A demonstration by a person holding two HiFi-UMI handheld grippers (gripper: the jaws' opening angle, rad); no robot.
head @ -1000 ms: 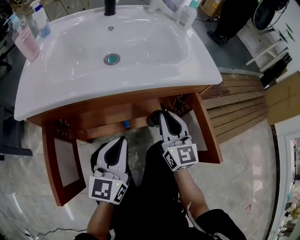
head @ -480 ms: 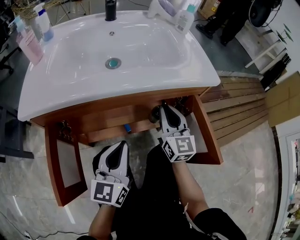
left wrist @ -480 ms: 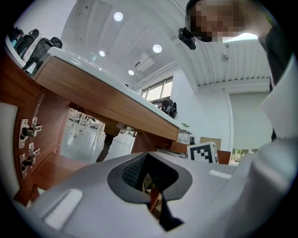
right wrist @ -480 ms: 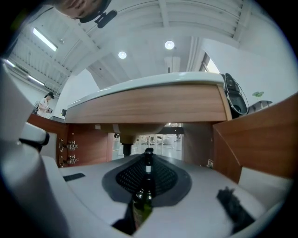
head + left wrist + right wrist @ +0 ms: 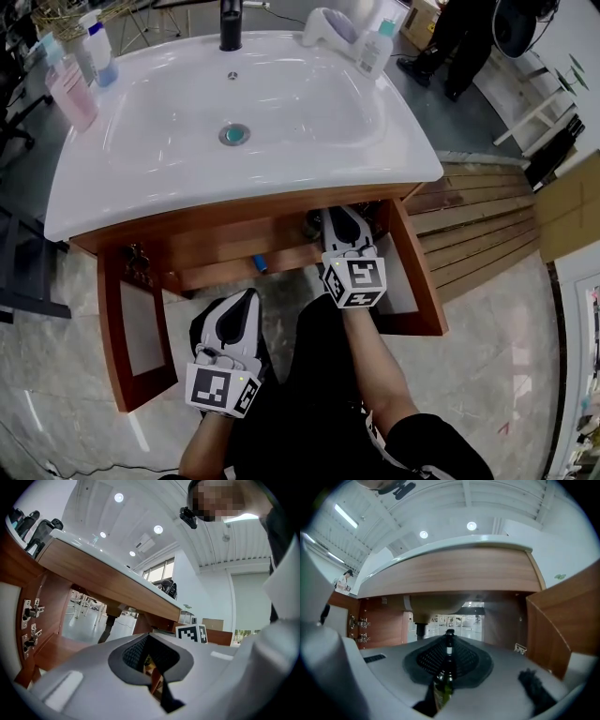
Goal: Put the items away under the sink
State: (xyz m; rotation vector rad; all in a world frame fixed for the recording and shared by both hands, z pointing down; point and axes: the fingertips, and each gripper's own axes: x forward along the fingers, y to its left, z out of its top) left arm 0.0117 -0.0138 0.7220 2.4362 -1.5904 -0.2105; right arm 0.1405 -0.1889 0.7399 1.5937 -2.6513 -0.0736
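green-dark glass, a slim neck with a pale band and a dark cap: the bottle sits clamped between the mesh pads of the right tongs, its neck uppermost in the right gripper view. it is at the open front of the cabinet under the sink, toward its right side. the left tongs are closed together on nothing, well back from the bottle.

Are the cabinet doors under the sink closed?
No, in the head view the left door and the right door both stand swung open.
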